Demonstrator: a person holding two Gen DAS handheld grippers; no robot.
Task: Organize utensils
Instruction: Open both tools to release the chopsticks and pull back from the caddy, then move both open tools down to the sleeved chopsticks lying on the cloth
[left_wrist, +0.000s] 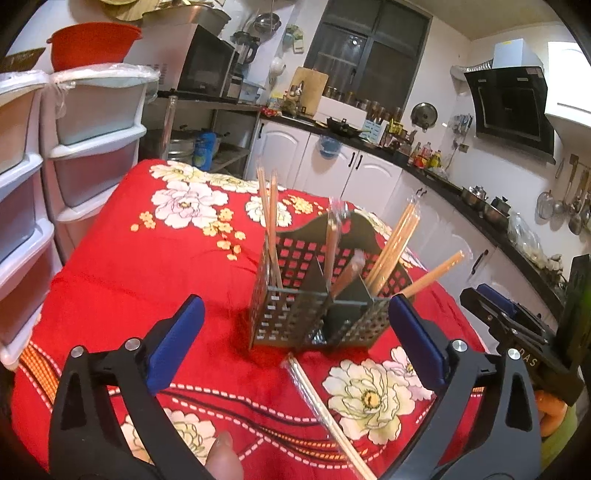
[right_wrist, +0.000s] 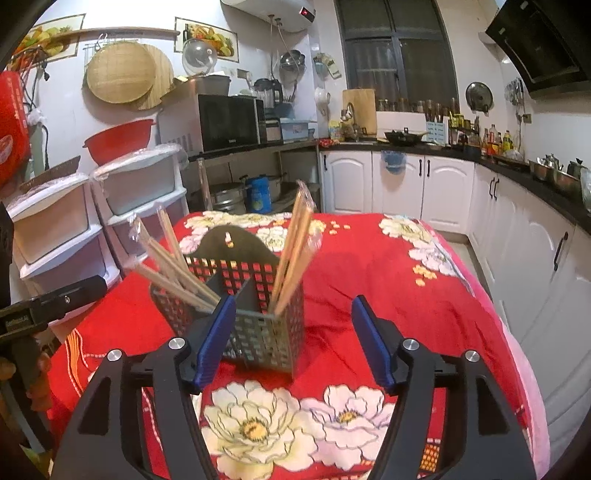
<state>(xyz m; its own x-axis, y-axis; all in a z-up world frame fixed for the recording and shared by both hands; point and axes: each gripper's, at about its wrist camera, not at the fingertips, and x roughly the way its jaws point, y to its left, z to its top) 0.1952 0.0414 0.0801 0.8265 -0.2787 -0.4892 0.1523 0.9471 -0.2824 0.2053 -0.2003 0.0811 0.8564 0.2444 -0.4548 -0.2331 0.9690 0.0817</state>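
Note:
A perforated grey metal utensil holder (left_wrist: 280, 314) (right_wrist: 258, 332) stands on the red flowered cloth (left_wrist: 122, 266). Wooden chopsticks, some in clear wrappers, lean in its compartments: a pair at the left (left_wrist: 272, 221), one pair in the middle (left_wrist: 331, 247), several at the right (left_wrist: 395, 240). One wrapped pair (left_wrist: 325, 413) lies flat on the cloth in front of the holder, between my left gripper's fingers. My left gripper (left_wrist: 295, 302) is open and empty. My right gripper (right_wrist: 293, 301) is open and empty, just short of the holder's near corner.
White plastic drawer towers (left_wrist: 92, 147) stand along the table's left side, a red basin (left_wrist: 92, 40) on top. White cabinets and a cluttered black counter (left_wrist: 480, 221) run behind and to the right. A finger (left_wrist: 491, 306) of the right gripper shows at the right edge.

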